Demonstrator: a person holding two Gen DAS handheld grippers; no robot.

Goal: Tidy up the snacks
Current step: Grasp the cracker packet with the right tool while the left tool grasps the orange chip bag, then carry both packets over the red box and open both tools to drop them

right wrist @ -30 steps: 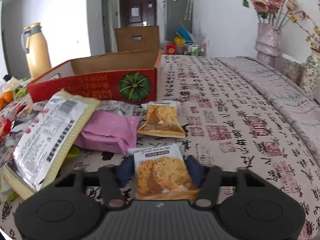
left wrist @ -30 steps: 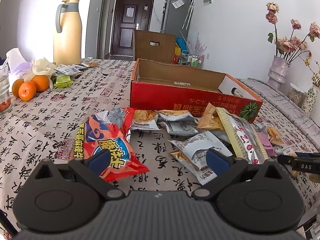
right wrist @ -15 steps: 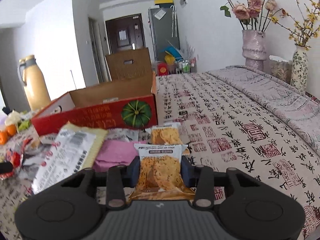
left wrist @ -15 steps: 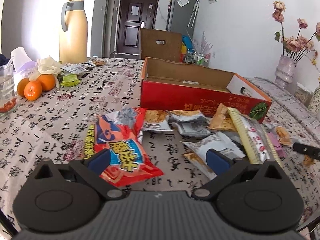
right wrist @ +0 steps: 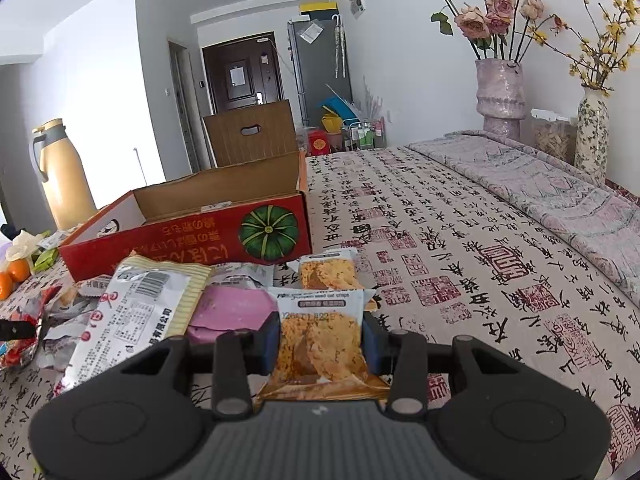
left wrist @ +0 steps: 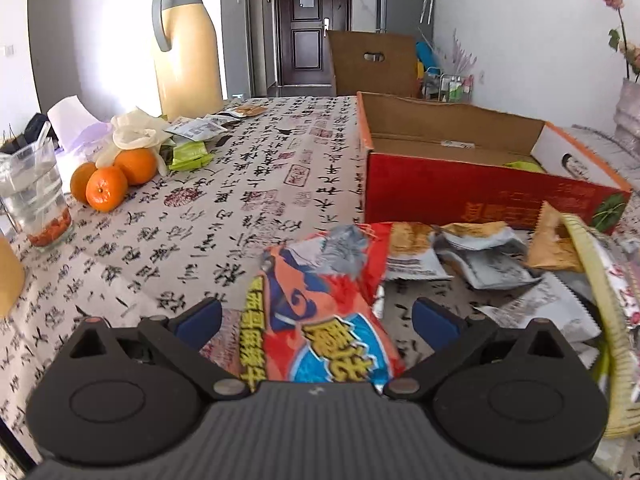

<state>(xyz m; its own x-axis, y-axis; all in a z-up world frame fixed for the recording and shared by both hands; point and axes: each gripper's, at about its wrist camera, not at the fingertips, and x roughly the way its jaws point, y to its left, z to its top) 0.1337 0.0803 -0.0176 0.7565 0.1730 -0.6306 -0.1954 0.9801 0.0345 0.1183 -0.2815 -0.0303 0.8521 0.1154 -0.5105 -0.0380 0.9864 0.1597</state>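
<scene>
A table draped in a beige cloth printed with black calligraphy (left wrist: 248, 184) fills both views, with a dark door and a grey fridge far behind. On it sits an open red cardboard box with a green pumpkin picture (right wrist: 192, 236), a loose heap of snack packets in front of its long side.

The right gripper (right wrist: 320, 334) has its blue pads pressed against both edges of a small clear packet of orange-yellow crisps (right wrist: 320, 340), raised above the cloth, nearer the camera than the box.

The left gripper (left wrist: 316, 320) stands wide apart, its pads on either side of a large red and orange snack bag with yellow lettering (left wrist: 324, 316) without touching it; the bag lies flat on the cloth.

Three oranges (left wrist: 112, 176) and a tall cream thermos jug with a grey handle (left wrist: 186, 40) stand well away to the left.
</scene>
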